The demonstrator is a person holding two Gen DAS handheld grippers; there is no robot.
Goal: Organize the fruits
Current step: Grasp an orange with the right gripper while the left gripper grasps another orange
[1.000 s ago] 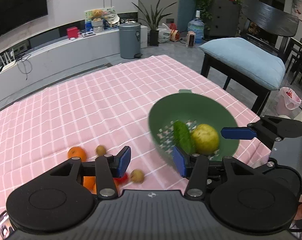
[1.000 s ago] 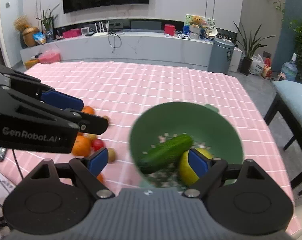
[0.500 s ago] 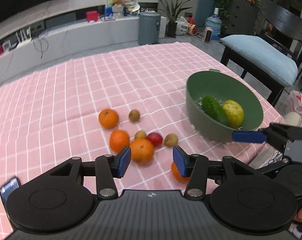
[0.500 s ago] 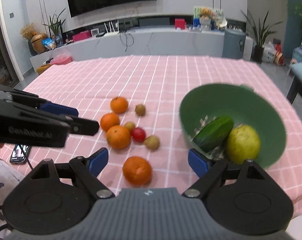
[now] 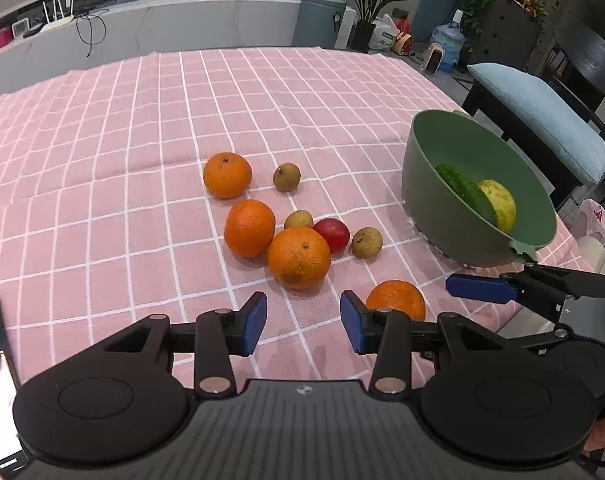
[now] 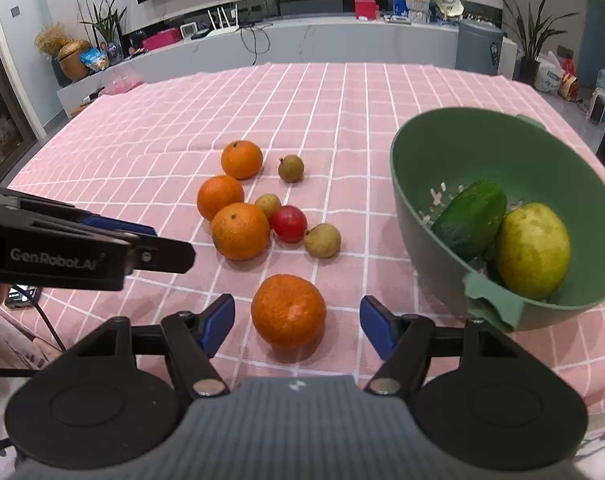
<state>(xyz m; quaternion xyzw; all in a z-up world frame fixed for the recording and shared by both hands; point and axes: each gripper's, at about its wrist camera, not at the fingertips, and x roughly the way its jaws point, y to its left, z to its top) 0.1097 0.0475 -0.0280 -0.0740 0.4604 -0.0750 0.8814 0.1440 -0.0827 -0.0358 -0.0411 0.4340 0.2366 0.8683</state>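
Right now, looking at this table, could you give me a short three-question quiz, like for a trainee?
1. True or false: the green bowl holds a cucumber.
2. How many oranges lie on the pink cloth?
3. Which fruit sits between the open fingers of the right hand-held gripper: A) red fruit, B) nearest orange, C) yellow-green fruit?

Key: 1 true; 2 four; 3 B.

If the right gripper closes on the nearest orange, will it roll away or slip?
The nearest orange is round and lies loose on the flat cloth, so an off-centre touch would probably roll it. Its skin looks dimpled, not glossy, so the pads likely hold it. It sits between the open fingers of the right gripper, which favours a centred squeeze.
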